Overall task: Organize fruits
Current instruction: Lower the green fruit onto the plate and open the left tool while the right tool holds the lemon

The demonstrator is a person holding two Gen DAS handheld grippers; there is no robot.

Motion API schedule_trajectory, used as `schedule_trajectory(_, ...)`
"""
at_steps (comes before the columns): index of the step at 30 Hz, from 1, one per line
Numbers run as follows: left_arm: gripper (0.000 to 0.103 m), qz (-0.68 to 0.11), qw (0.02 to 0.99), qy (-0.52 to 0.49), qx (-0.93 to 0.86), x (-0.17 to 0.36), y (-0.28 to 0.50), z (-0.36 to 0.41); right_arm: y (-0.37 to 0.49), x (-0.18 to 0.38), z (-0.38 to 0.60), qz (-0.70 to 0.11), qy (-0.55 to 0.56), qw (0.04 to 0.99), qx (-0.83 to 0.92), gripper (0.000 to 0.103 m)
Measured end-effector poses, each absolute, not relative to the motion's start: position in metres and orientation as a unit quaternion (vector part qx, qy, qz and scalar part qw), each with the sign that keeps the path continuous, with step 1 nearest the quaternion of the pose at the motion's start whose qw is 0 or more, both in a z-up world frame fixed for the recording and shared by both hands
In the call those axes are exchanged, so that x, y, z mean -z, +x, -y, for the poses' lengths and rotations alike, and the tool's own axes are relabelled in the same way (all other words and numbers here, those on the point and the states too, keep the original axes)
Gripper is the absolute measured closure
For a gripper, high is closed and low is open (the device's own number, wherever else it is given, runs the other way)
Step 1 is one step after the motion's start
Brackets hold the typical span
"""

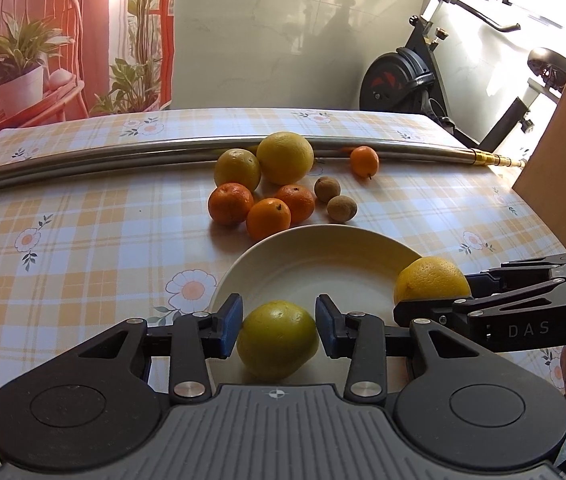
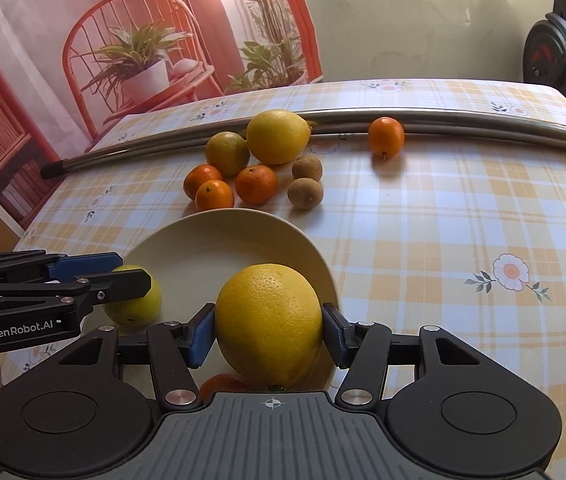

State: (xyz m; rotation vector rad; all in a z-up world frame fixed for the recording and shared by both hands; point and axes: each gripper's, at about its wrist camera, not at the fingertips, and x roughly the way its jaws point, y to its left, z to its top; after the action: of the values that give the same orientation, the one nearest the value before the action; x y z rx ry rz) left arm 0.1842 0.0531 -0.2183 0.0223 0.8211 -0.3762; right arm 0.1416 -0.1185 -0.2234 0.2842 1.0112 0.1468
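While both grippers grip fruit, you're over the plate.
Left gripper fingers clamp the greenish lemon at 6 o'clock; right gripper fingers clamp the yellow orange.

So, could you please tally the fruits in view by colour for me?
Yellow or yellow-green citrus: 4
Orange mandarins: 4
Small brown fruits: 2
Total: 10, plus an orange shape, half hidden, not counted

The worktop, under a yellow plaid floral cloth, carries a cream plate, loose citrus fruits, two brown fruits and metal tubes.
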Motion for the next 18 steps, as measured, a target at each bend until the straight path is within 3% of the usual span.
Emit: schedule_trajectory(18, 0.055, -0.405, 0.899, -0.016, 0.167, 0.218, 0.178, -0.059, 0.138, 0.214, 0.123, -0.463, 0.129, 0.874, -0.073, 0.053)
